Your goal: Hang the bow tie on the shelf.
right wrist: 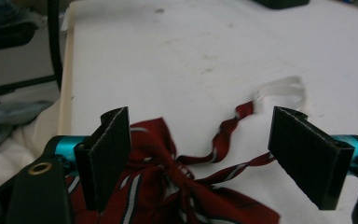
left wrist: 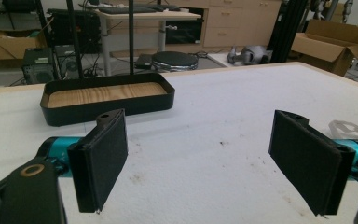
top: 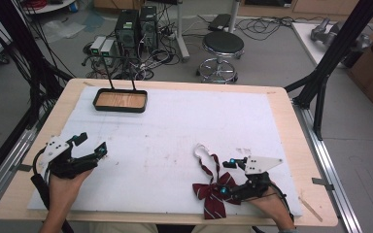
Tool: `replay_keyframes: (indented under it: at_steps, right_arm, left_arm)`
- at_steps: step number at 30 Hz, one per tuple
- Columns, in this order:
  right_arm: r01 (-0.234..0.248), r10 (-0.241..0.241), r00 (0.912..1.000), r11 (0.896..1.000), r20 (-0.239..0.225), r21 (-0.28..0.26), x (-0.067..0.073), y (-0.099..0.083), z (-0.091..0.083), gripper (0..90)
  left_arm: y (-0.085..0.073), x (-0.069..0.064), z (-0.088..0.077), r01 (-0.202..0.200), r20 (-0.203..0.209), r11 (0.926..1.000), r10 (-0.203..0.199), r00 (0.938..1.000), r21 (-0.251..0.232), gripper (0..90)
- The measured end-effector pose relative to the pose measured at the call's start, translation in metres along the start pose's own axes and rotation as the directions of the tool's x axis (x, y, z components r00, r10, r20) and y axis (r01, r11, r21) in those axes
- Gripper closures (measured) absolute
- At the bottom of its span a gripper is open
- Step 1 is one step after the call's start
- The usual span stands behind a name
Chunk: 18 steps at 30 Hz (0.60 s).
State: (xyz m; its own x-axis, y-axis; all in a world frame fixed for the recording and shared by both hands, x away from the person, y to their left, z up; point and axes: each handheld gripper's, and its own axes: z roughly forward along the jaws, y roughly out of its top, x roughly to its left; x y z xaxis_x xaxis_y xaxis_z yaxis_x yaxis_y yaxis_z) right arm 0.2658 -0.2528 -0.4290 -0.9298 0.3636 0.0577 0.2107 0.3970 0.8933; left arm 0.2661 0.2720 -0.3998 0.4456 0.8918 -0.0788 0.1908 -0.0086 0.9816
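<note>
The dark red striped bow tie [top: 213, 191] lies at the near edge of the worktop [top: 175, 141], w/ the right gripper [top: 227, 177] directly over it. Its jaws stand wide apart and hold nothing. In the right gripper view the bow tie [right wrist: 177, 186] sits low between the jaws: one wing lies under the left jaw, the knot is roughly central, and the thin neck strap [right wrist: 228, 135] runs away from the bow to a pale clasp loop [right wrist: 282, 91].

Risks, as I judge them:
- The jaws are off-centre on the knot, so closing now could pinch just a wing. The fabric would then slide out or the bow would hang lopsided on lift.
- The strap trails loose beyond the bow. On a lift it may drag, snag on the rough white worktop cover, or swing the clasp about.
- The bow sits close to the near edge, so a nudge instead of a grip could push it off the worktop.

Left of the bow tie, well apart from it, the left gripper [top: 88, 145] hovers w/ jaws also wide and empty. Far beyond the bow, toward the back left, stands a black tray w/ wood base [top: 120, 100], probably the drop spot. It's a long carry, so there's more chance of slip.
</note>
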Motion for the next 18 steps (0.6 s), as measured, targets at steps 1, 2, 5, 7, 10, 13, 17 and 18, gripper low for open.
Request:
replay_keyframes:
  at_steps: [1,2,5,7,10,13,17,18]
  right_arm:
    - [0.001,-0.001,0.9997,0.999,-0.023,0.033,0.0,-0.002,0.004,27.2]
    - [0.001,0.001,0.9996,0.999,-0.028,0.047,0.0,-0.002,0.006,27.4]
    - [0.01,-0.008,0.9992,0.997,-0.038,0.072,0.0,-0.004,0.011,31.9]
    - [0.033,-0.029,0.9987,0.994,-0.043,0.1,0.001,-0.005,0.015,36.2]
    - [0.051,-0.045,0.9978,0.989,-0.049,0.139,0.002,-0.006,0.018,41.9]
    - [0.066,-0.06,0.9972,0.984,-0.045,0.164,0.003,-0.007,0.021,46.7]
    - [0.079,-0.075,0.9969,0.974,-0.025,0.214,0.004,-0.008,0.025,53.3]
    - [0.08,-0.075,0.9968,0.971,-0.028,0.227,0.005,-0.008,0.026,55.3]
  left_arm:
    - [0.0,0.0,0.0,-0.002,0.0,1.0,0.002,1.0,0.001,19.7]
    - [0.0,0.0,0.0,0.001,0.001,1.0,-0.001,1.0,0.0,19.7]
    - [0.001,0.0,-0.001,0.001,0.0,1.0,-0.001,1.0,-0.003,19.7]
    - [0.001,0.0,-0.001,0.002,0.001,1.0,-0.002,1.0,-0.004,19.7]
    - [0.0,-0.001,0.0,0.001,0.003,1.0,-0.001,1.0,0.0,19.7]
    - [0.0,-0.001,0.0,0.001,0.005,1.0,-0.001,1.0,0.001,19.8]
    - [0.0,-0.001,0.0,0.002,0.004,1.0,-0.002,1.0,-0.001,19.8]
    - [0.0,-0.001,0.0,0.001,0.005,1.0,-0.001,1.0,0.0,19.7]
